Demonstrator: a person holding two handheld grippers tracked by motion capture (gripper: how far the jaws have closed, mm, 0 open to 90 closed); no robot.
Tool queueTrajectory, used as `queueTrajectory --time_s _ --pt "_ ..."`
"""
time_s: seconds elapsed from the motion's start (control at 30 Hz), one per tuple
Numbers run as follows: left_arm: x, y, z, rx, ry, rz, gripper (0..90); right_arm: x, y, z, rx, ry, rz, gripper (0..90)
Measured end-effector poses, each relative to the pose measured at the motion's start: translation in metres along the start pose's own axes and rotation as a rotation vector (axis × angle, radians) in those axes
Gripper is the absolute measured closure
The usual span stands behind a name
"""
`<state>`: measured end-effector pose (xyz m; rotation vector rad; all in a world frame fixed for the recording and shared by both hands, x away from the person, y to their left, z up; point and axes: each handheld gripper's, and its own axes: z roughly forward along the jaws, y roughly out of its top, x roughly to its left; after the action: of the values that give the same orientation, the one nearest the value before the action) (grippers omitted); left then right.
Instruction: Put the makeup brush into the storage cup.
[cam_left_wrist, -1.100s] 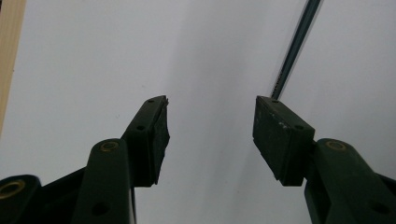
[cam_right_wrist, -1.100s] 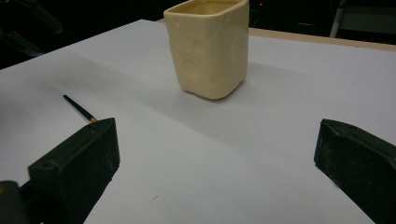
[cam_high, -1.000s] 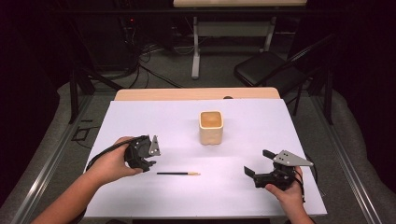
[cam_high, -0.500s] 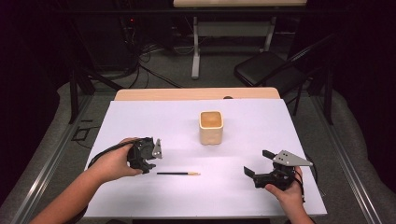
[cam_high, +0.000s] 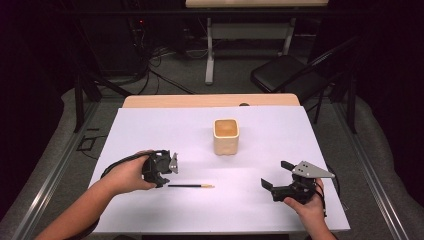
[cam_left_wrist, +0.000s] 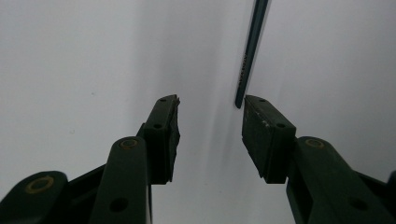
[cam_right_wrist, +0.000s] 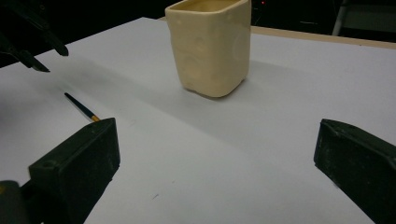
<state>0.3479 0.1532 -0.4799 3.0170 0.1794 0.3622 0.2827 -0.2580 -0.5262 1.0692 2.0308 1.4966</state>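
Left gripper (cam_high: 167, 172) closing in on dark end of pencil (cam_high: 191, 186), jaws narrowly apart, gripping nothing. Right gripper (cam_high: 274, 175) staying put, jaws gaping wide, empty.

- High view: white table cover (cam_high: 250, 200) evenly and brightly lit from overhead; surroundings fall off to near black at the edges. Image soft, slightly grainy.
- Beige cup (cam_high: 226, 136) throws a faint, diffuse shadow toward the near side.
- Left gripper view: dim grey cast, broad soft shadow band on the surface; pencil (cam_left_wrist: 251, 51) reasonably sharp, jaw bases blurred.
- Right gripper view: cup (cam_right_wrist: 210, 44) slightly soft, mild glare on its face; near jaws dark and out of focus.
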Motion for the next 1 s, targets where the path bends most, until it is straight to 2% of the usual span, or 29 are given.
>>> queueTrajectory --time_s 0.03,0.33,0.37,0.47,0.5,0.53,0.57,0.6,0.63,0.73,0.77,0.87,0.93,1.0 --pt "0.0 0.002 0.001 0.007 -0.013 0.012 56.6 0.0 0.0 0.0 0.0 -0.001 0.003 0.0" --pt "0.0 0.007 0.007 0.014 -0.071 0.015 57.3 0.0 0.0 0.0 0.001 0.001 0.001 0.0" --pt "0.001 0.009 0.008 0.018 -0.095 0.016 57.3 0.0 0.0 0.0 0.002 0.002 0.001 0.0" --pt "0.001 0.01 0.01 0.024 -0.096 0.006 55.9 0.0 0.0 0.0 0.0 0.003 0.002 0.0" --pt "0.001 0.012 0.011 0.032 -0.072 0.002 55.7 0.0 0.0 0.0 -0.001 0.003 0.001 0.1" --pt "0.001 0.012 0.011 0.032 -0.072 0.002 55.4 0.0 0.0 0.0 -0.001 0.003 0.001 0.1" --pt "0.004 0.014 0.011 0.062 -0.137 0.001 55.0 0.0 0.0 0.0 0.0 0.003 0.001 0.1" --pt "0.003 0.015 0.012 0.064 -0.118 -0.004 54.7 0.0 0.0 0.0 0.001 0.002 0.0 0.1" --pt "0.003 0.015 0.013 0.065 -0.119 -0.008 54.8 0.0 0.0 0.001 0.002 0.002 0.002 0.1" --pt "0.003 0.018 0.015 0.077 -0.133 -0.013 55.4 0.0 -0.001 0.001 0.003 0.004 -0.001 0.1" --pt "0.004 0.018 0.015 0.085 -0.151 -0.009 55.9 0.0 -0.001 0.001 0.003 0.005 0.0 0.1" --pt "0.003 0.02 0.016 0.106 -0.138 -0.005 57.3 0.0 -0.001 0.001 0.008 0.007 0.0 0.1" --pt "0.003 0.021 0.017 0.11 -0.142 -0.007 57.5 0.0 -0.001 0.001 0.008 0.007 0.0 0.2" --pt "0.003 0.024 0.018 0.133 -0.144 0.004 57.7 0.001 -0.001 0.001 0.007 0.006 0.003 0.2"
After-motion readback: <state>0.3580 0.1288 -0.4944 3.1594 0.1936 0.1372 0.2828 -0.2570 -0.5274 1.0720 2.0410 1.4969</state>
